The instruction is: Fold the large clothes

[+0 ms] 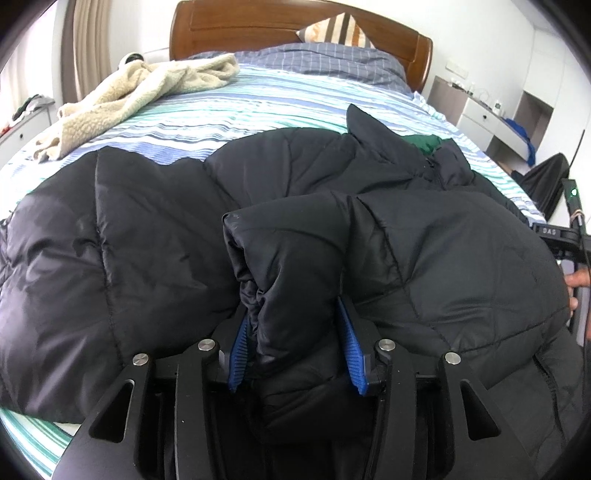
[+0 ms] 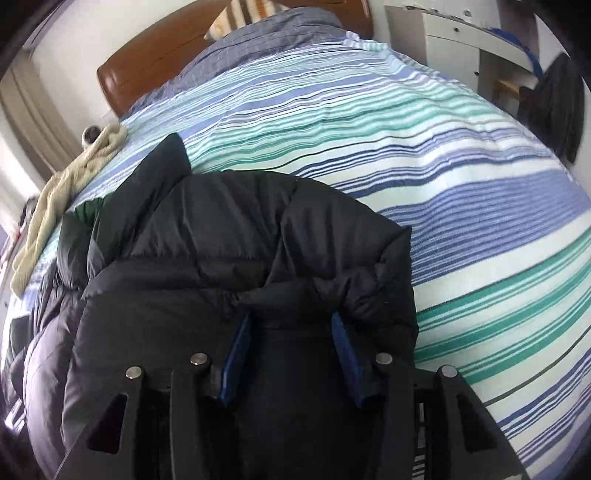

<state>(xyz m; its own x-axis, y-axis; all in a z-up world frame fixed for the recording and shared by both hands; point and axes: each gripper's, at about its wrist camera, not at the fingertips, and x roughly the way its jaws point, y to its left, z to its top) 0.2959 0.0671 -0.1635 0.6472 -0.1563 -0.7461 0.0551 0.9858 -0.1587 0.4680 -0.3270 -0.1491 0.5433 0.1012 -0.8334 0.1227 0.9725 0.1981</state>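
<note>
A large black puffer jacket (image 1: pixel 129 229) lies across the striped bed (image 1: pixel 258 110). My left gripper (image 1: pixel 295 332) is shut on a bunched fold of the jacket; the blue pads (image 1: pixel 351 350) press the fabric from both sides. A raised flap of the jacket (image 1: pixel 443 258) hangs to the right of it. In the right wrist view the jacket (image 2: pixel 221 229) fills the lower left, and my right gripper (image 2: pixel 291 325) is shut on its padded edge, with blue pads (image 2: pixel 236 350) on either side. A green lining (image 1: pixel 424 142) shows at the collar.
A cream fleece garment (image 1: pixel 140 92) lies at the bed's far left. A wooden headboard (image 1: pixel 295 29) and pillows (image 1: pixel 332 59) are at the far end. White cabinets (image 1: pixel 491 114) stand to the right. The striped bedsheet (image 2: pixel 443 184) is bare to the right of the jacket.
</note>
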